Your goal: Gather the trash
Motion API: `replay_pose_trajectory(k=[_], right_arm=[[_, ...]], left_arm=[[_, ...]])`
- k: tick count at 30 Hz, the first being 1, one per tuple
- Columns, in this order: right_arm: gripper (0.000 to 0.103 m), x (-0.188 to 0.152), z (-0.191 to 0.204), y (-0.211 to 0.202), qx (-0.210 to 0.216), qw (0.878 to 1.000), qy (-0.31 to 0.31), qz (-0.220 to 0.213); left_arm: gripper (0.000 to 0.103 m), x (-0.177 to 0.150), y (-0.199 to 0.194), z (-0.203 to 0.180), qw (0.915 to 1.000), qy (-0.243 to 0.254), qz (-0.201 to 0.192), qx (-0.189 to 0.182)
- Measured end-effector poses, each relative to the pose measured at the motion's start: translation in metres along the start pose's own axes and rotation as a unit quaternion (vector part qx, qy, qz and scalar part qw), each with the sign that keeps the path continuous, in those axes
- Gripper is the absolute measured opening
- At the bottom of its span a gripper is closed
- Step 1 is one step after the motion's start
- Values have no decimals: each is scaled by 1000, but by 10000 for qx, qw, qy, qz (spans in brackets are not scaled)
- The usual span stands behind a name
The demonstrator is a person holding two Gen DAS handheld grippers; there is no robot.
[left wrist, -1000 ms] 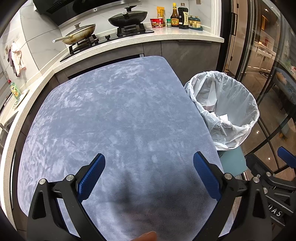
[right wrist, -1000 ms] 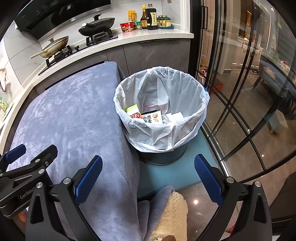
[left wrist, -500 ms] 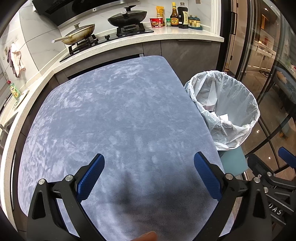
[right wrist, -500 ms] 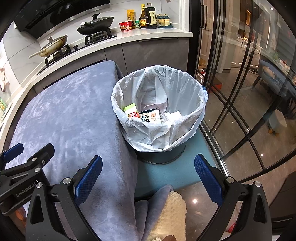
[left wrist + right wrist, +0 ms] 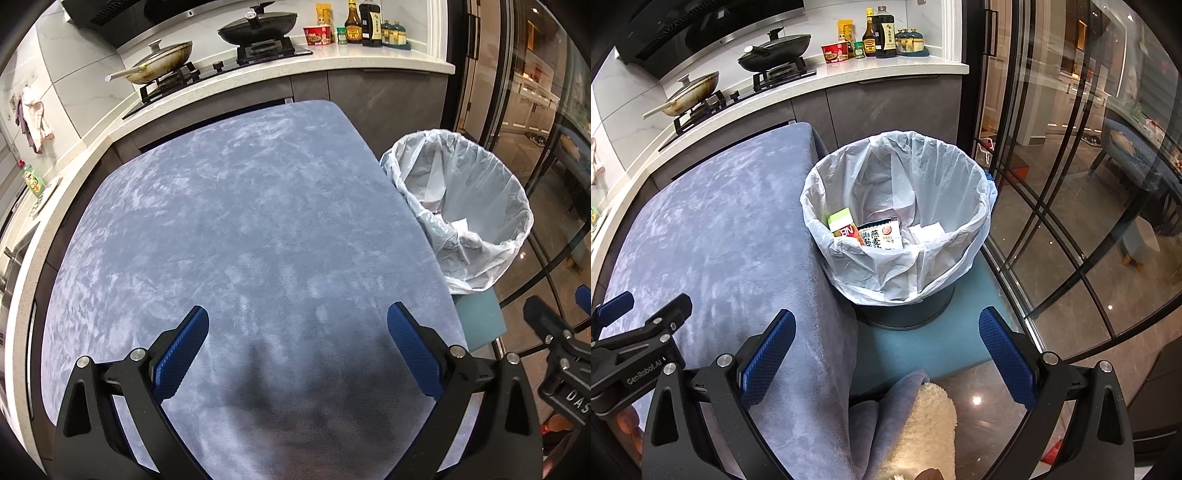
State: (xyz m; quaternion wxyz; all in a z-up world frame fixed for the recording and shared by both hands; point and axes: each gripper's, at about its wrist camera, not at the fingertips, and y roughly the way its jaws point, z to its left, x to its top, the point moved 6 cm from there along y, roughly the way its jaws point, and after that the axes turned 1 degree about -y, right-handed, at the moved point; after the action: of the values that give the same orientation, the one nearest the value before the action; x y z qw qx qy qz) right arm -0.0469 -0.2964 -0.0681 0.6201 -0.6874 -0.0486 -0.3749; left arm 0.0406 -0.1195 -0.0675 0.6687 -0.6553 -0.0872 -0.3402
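Left hand-held gripper (image 5: 297, 338) & right hand-held gripper (image 5: 886, 341): both wide open, holding nothing. White-lined round trash bin (image 5: 960, 258) beside grey-blue velvet-covered desk (image 5: 240, 221), holds cartons.

A mottled blue-grey plush cloth (image 5: 240, 229) covers the table, its nap streaked paler in patches. At two o'clock from it, the trash bin (image 5: 905, 314) is dark grey, lined with a translucent white bag (image 5: 897, 192). Inside lie a green-and-white box with a red panel (image 5: 844, 227), a dark teal packet with white lettering (image 5: 881, 232) and white paper (image 5: 929, 232). The bin stands on a teal mat (image 5: 923, 347). Both grippers (image 5: 297, 345) (image 5: 886, 345) are black with blue cross-hatched pads.
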Motion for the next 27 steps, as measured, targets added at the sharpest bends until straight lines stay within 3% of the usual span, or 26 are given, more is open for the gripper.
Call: replay_pose_trajectory(k=[27], right_arm=[[96,-1,-7,9,-68,9999,65,59]], left_arm=[[93,-2,5,-7,9998,69,92,-156]])
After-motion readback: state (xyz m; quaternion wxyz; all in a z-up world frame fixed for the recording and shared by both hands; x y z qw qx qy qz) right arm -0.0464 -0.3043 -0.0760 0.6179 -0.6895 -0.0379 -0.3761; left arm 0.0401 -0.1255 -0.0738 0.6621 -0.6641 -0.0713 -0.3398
